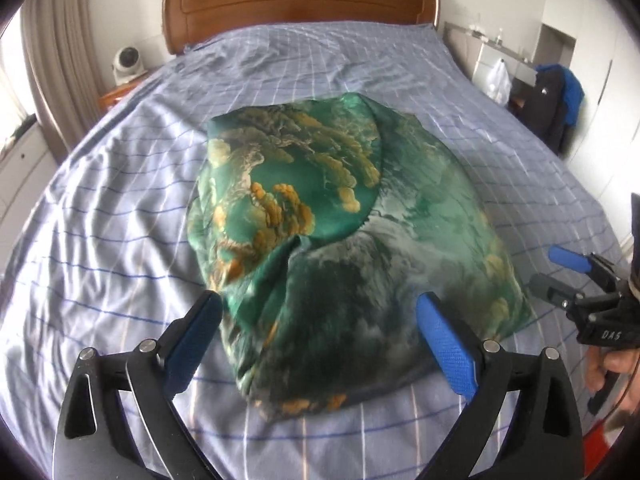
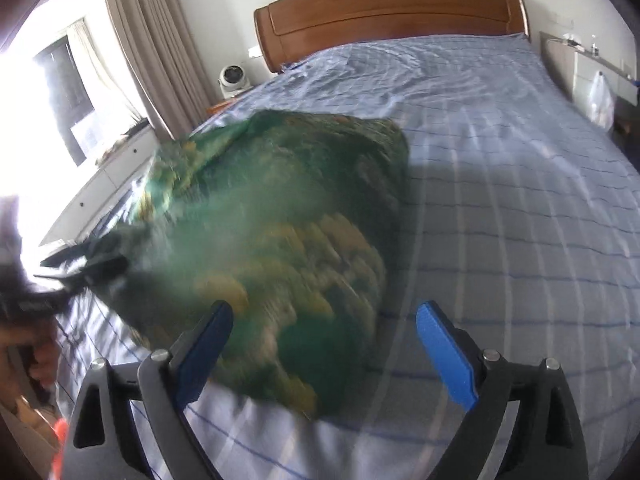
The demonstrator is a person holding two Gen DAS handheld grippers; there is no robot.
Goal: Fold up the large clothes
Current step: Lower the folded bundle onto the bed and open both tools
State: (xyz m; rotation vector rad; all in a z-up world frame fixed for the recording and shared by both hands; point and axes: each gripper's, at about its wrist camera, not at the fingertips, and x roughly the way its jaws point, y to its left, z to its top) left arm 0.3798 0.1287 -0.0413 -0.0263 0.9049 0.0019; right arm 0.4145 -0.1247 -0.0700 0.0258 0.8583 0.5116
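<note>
Garment: a green cloth with gold and grey print lies bunched and partly folded in the middle of the bed, on the blue checked sheet; one flap is laid over the rest.
Left tongs: spread wide, nothing pinched; the cloth's near edge lies between the blue pads without contact that I can make out.
Right tongs: wide open too; the cloth's near corner passes behind the left pad, no pinch visible.
Left wrist view only: sharp print of the cloth, the right tongs at 3 o'clock with a hand on the handle, dark and blue clothing hanging at 2 o'clock.
Right wrist view only: the cloth is smeared by blur, its far side at 10 o'clock; the left tongs at 9 o'clock, a bright window and curtain at 10 o'clock.
Both views: wooden headboard at 12 o'clock, small white fan at 11 o'clock.
</note>
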